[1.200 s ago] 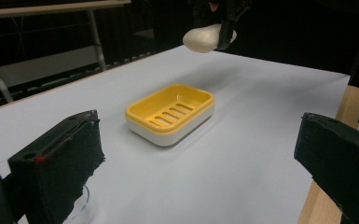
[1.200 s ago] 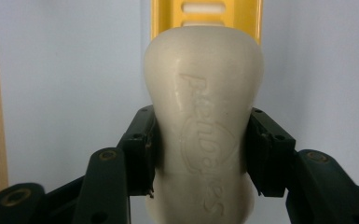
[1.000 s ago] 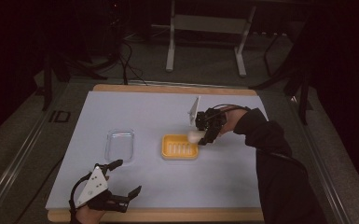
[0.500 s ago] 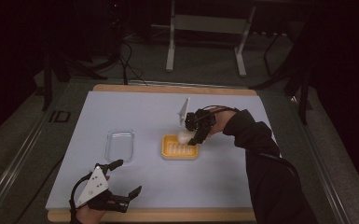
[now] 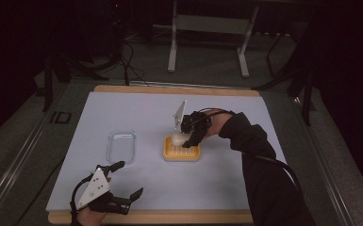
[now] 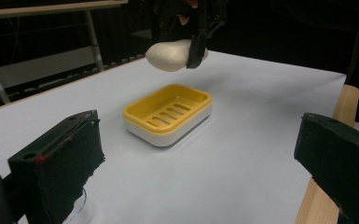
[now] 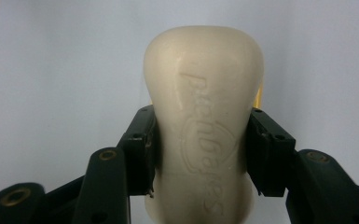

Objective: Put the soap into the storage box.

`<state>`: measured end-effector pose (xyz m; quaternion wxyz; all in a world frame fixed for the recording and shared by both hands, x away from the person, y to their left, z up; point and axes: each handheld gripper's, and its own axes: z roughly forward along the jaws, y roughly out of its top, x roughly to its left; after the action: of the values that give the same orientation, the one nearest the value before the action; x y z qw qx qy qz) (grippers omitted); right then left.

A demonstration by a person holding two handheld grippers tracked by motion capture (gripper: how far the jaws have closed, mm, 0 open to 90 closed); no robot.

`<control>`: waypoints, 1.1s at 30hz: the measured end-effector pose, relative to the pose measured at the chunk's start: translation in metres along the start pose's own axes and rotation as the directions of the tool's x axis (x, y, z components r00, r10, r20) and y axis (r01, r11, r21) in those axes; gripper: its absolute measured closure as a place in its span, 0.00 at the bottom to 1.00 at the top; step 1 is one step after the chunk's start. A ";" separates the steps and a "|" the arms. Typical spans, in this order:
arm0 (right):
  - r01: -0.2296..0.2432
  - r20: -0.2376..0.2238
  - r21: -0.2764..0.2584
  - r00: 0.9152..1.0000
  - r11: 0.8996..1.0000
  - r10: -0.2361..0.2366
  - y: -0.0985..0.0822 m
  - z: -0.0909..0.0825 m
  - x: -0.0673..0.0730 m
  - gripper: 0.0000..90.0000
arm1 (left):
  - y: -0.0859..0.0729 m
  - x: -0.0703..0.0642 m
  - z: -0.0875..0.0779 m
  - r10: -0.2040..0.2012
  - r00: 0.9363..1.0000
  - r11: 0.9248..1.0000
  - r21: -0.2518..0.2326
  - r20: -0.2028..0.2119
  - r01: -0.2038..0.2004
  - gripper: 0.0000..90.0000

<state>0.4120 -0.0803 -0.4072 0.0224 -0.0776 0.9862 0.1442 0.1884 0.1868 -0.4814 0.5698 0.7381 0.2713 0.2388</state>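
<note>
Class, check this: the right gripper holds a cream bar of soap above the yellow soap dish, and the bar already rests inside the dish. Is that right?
Not quite. The soap does not rest in the soap dish; the left gripper view shows it held clear above the dish. The rest stands: the right gripper is shut on it.

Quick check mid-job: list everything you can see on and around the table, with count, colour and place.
soap bar: 1, cream, held in the air above the dish
soap dish: 1, yellow on a white base, slotted, centre of the table
clear tray: 1, transparent, left of the dish
table: 1, pale blue top with a wooden edge
metal stand: 1, grey, on the floor beyond the table
right gripper: 1, black, shut on the soap bar over the dish
left gripper: 1, black with a grey plate, jaws open, at the near left edge of the table
sleeve: 1, dark, at the right
</note>
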 end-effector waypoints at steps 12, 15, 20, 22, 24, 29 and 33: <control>-0.017 0.002 -0.103 1.000 0.995 0.018 -0.007 0.001 -0.003 0.55 | 0.000 0.000 0.000 -0.002 1.000 1.000 -0.002 0.004 0.002 0.01; -0.013 0.009 -0.129 1.000 0.992 0.015 -0.012 0.005 -0.004 0.55 | 0.000 0.000 0.000 -0.001 1.000 1.000 -0.004 0.005 0.001 0.01; -0.021 0.003 -0.176 1.000 0.984 0.022 -0.019 0.009 -0.006 0.55 | 0.000 0.000 0.000 -0.001 1.000 1.000 -0.001 0.007 0.001 0.01; -0.021 0.006 -0.173 1.000 0.985 0.022 -0.020 0.013 -0.006 0.55 | 0.000 0.000 0.000 0.000 1.000 1.000 -0.001 0.008 0.000 0.01; -0.024 0.002 -0.171 1.000 0.985 0.025 -0.021 0.017 -0.007 0.55 | 0.000 0.000 0.000 -0.002 1.000 1.000 -0.001 0.008 0.002 0.01; -0.044 -0.019 -0.178 0.999 0.983 0.041 -0.027 0.029 -0.010 0.55 | 0.000 0.000 0.000 -0.003 1.000 1.000 -0.003 0.009 0.003 0.01; -0.054 -0.031 -0.188 0.998 0.981 0.049 -0.031 0.037 -0.010 0.55 | 0.000 0.000 0.000 -0.003 1.000 1.000 -0.004 0.011 0.003 0.01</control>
<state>0.4280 -0.0977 -0.4510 -0.0016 -0.0556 0.9701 0.2365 0.1882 0.1870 -0.4811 0.5730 0.7380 0.2687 0.2342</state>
